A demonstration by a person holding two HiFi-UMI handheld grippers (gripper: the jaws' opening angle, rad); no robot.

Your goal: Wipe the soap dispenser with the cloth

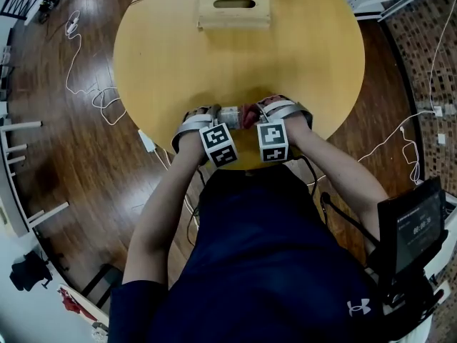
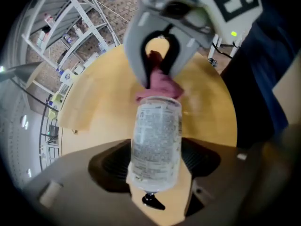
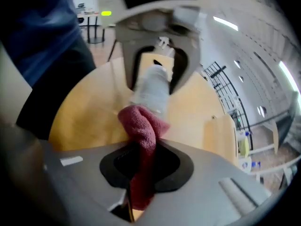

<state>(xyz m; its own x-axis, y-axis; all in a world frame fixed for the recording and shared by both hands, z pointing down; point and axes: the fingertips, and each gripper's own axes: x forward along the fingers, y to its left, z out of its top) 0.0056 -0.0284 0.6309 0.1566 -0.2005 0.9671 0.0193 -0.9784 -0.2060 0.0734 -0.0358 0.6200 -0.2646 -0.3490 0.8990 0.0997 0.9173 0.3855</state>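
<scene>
The soap dispenser (image 2: pixel 156 145) is a clear bottle with a printed label and a black pump, and my left gripper (image 2: pixel 155 173) is shut on its body. It hangs just above the near edge of the round wooden table (image 1: pixel 307 41). My right gripper (image 3: pixel 141 173) is shut on a red cloth (image 3: pixel 143 145), whose bunched end presses against the far end of the bottle (image 3: pixel 153 91). From the head view the two grippers face each other, left (image 1: pixel 207 118) and right (image 1: pixel 270 114), with the bottle (image 1: pixel 230 114) and cloth (image 1: pixel 249 115) between them.
A flat wooden box with a slot handle (image 1: pixel 234 11) lies at the table's far side, with a dark cable behind it. White cables (image 1: pixel 93 91) trail over the wooden floor at the left. A small screen (image 1: pixel 418 227) stands at the person's right.
</scene>
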